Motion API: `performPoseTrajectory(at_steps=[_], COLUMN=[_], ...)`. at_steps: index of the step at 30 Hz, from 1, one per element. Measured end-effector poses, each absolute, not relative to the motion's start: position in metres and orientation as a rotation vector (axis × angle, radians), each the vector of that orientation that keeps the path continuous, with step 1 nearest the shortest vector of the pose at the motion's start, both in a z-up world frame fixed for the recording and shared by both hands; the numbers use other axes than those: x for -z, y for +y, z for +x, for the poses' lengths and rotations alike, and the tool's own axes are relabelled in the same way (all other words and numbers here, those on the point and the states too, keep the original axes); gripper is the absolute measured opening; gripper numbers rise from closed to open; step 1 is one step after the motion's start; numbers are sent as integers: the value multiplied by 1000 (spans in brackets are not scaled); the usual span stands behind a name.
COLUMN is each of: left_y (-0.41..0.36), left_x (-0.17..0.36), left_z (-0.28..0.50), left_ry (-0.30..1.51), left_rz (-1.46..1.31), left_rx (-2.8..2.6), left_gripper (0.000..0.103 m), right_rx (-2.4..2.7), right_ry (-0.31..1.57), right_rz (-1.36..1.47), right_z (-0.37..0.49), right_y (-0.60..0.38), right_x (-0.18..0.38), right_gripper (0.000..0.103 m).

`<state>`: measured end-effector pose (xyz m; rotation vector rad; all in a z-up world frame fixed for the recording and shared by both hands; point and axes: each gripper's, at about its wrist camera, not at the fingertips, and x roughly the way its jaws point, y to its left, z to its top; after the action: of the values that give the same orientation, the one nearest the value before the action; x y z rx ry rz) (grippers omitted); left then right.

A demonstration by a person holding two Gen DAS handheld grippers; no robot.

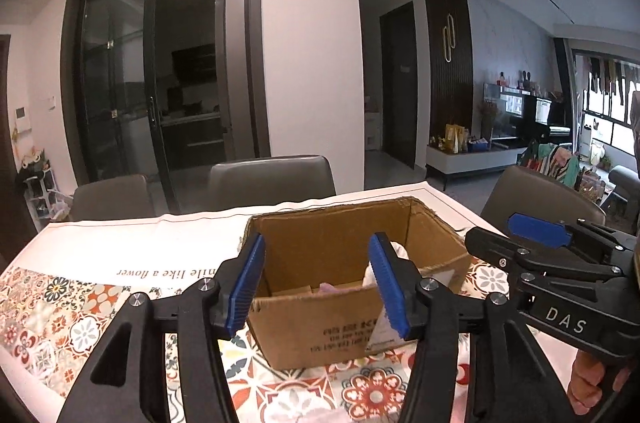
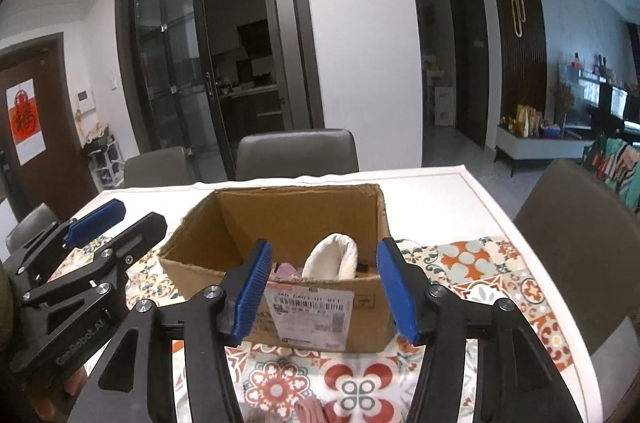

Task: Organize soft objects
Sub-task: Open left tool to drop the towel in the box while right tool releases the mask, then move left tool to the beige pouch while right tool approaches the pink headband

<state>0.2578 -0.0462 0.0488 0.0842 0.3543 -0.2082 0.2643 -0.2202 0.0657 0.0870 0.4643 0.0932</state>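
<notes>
my left gripper has its blue-padded jaws spread wide with nothing between them, hovering just in front of an open cardboard box. my right gripper is the same, jaws wide apart and empty, facing the box's labelled side from close by. each gripper shows at the edge of the other's view, so they sit side by side.

inside the box a cream-white soft bundle, rounded like a rolled sock or small cloth, stands on end against the near wall, with a pale pink-lilac soft piece beside it. another pinkish ribbed fabric item lies on the table at the bottom of the right view, just below the jaws and partly cut off.

i judge these things light, limp and squashy, not fragile and unlikely to slip on ribbed pads. i would pinch the loose fabric at a bunched fold near its middle so it does not trail.

the box sits on a flower-tiled tablecloth, with grey chairs beyond.
</notes>
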Motion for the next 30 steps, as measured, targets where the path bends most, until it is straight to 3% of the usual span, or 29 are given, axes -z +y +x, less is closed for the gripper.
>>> performPoseTrajectory(at_steps=[21, 30], left_y=[-34, -30], left_x=[-27, -5], left_z=[177, 152], left_ry=[361, 409], left_rz=[68, 26], left_rx=[186, 174], left_gripper=[61, 62], right_rx=[-2, 48], right_ry=[381, 371], right_rz=[55, 77], right_z=[173, 148], right_y=[-218, -223], right_x=[-60, -44], right_gripper=[83, 86])
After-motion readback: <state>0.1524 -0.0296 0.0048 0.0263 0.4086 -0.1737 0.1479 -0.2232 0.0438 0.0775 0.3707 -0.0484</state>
